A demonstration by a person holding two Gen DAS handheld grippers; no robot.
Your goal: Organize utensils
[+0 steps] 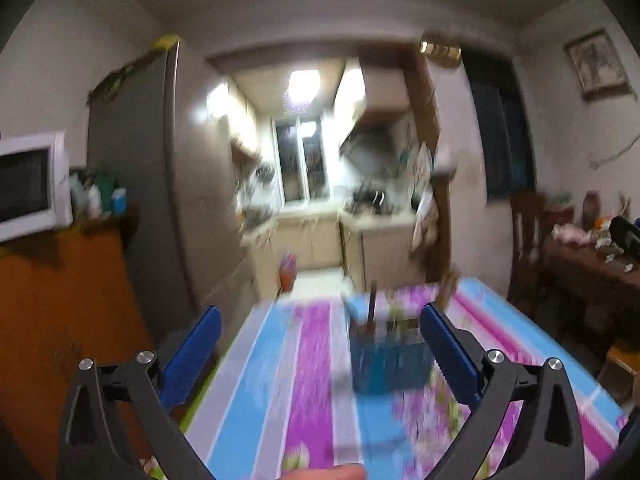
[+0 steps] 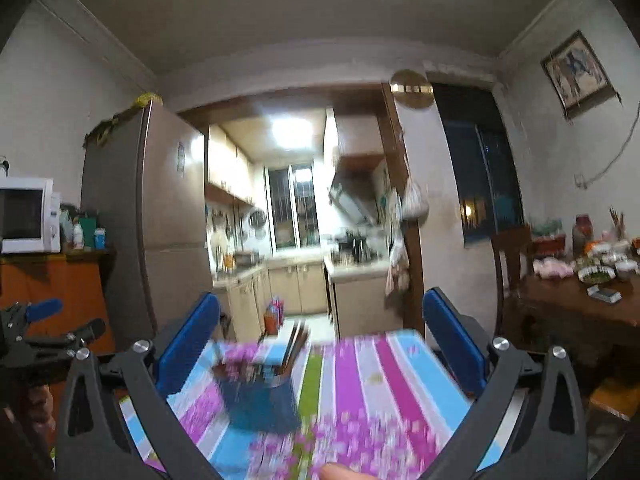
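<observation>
— What was seen on the table (image 1: 280,360)?

— A blue holder (image 1: 390,356) was seen standing on the striped cloth, with some dark sticks (image 1: 372,300) poking up out of it. Everything there was blurred, so the sticks could not be told apart.

— How were the fingers of the left gripper (image 1: 320,344) kept?

— They were spread wide, and nothing was held between them. The holder was seen between them, closer to the right-hand finger, but farther off.

— And the right gripper (image 2: 320,344)?

— Its fingers were spread wide too, and nothing was pinched. In its view the holder (image 2: 260,400) was seen low and to the left on the table (image 2: 400,380). The left gripper (image 2: 40,320) was spotted at the far left edge.

— What was behind the table?

— A tall fridge (image 2: 140,220) and a white microwave (image 2: 26,216) were seen.
</observation>
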